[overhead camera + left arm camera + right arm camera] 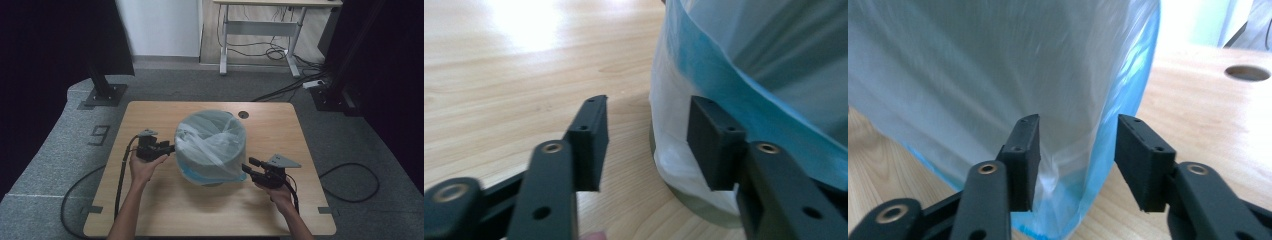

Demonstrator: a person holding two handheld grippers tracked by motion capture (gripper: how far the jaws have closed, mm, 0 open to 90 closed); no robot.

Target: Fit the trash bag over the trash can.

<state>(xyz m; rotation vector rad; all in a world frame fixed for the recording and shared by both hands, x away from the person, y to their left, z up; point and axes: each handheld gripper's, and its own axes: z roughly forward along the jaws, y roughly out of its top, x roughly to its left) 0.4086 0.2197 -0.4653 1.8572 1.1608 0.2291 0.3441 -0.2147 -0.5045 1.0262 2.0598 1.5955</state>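
A grey bin stands in the middle of the wooden table, wrapped in a clear plastic bag with a blue hem. My left gripper is at the bin's left side, open, its jaws beside the bag's lower edge. At the bin's right front, my right gripper is open too, with a fold of the bag's blue-edged hem lying between its jaws. The bag hangs loose down the bin's wall.
A round cable hole sits in the table behind the bin. Cables trail from both grippers over the table edges. A white desk frame and floor cables lie beyond the table, and dark stands flank it.
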